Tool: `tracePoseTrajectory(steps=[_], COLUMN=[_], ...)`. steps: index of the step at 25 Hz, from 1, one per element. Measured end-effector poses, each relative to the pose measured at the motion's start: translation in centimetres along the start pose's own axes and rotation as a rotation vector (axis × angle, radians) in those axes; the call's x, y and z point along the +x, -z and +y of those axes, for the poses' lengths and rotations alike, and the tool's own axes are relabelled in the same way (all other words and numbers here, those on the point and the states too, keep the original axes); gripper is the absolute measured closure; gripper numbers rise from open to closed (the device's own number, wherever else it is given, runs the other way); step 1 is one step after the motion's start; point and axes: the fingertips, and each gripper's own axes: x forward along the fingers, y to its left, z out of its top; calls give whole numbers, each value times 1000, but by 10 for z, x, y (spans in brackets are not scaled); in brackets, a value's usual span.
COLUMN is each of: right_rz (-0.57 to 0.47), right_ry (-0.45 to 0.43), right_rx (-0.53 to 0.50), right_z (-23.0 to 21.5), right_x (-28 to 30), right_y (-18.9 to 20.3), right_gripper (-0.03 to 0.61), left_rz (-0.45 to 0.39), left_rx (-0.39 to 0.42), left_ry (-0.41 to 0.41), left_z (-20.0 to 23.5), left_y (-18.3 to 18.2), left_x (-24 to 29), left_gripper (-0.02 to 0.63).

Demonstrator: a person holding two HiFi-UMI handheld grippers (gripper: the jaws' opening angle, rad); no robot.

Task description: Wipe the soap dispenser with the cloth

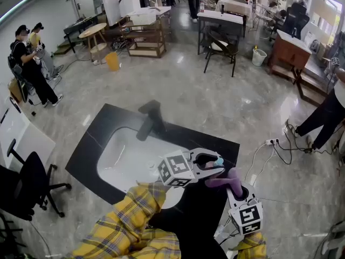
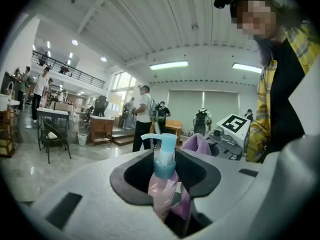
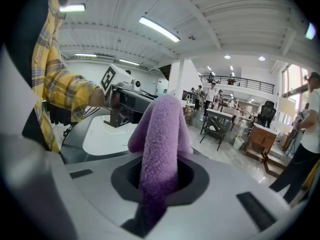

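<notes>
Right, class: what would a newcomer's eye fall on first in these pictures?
The purple cloth stands up mid-frame, clamped in the right gripper. Next comes the pink dispenser with its blue pump, gripped by the left gripper. From the head view, both sit at the near right of a white sink set in a black counter.

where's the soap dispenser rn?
The soap dispenser is clamped in the left claw, over the black sink counter's right end in the head view, with the right claw's purple cloth right beside it.
</notes>
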Motion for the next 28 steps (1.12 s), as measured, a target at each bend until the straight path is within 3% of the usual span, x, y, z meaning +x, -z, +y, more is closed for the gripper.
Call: tracePoseTrajectory(steps=[8, 11, 14, 17, 19, 24, 28], right_rz=[3, 8, 13, 16, 17, 6, -8], right_ry=[-6, -10, -4, 7, 12, 18, 32], right_rx=[12, 3, -2, 8, 12, -15, -23], right_z=[7, 12, 12, 6, 4, 0, -9], right_x=[-6, -7, -8, -11, -12, -8, -9], right_y=[6, 7, 8, 6, 6, 1, -8], right_gripper=[541, 541, 541, 541, 541, 541, 541], left_rz=[33, 24, 18, 15, 5, -27, 20], left_rx=[-7, -8, -3, 4, 8, 16, 47], left_ry=[203, 202, 135, 86, 30, -244, -391], left_z=[-8, -6, 0, -4, -8, -4, -4], left_y=[3, 2, 0, -5, -7, -6, -6], left_x=[-4, -5, -6, -5, -5, -14, -12], left_gripper=[494, 492, 492, 428, 422, 423, 423])
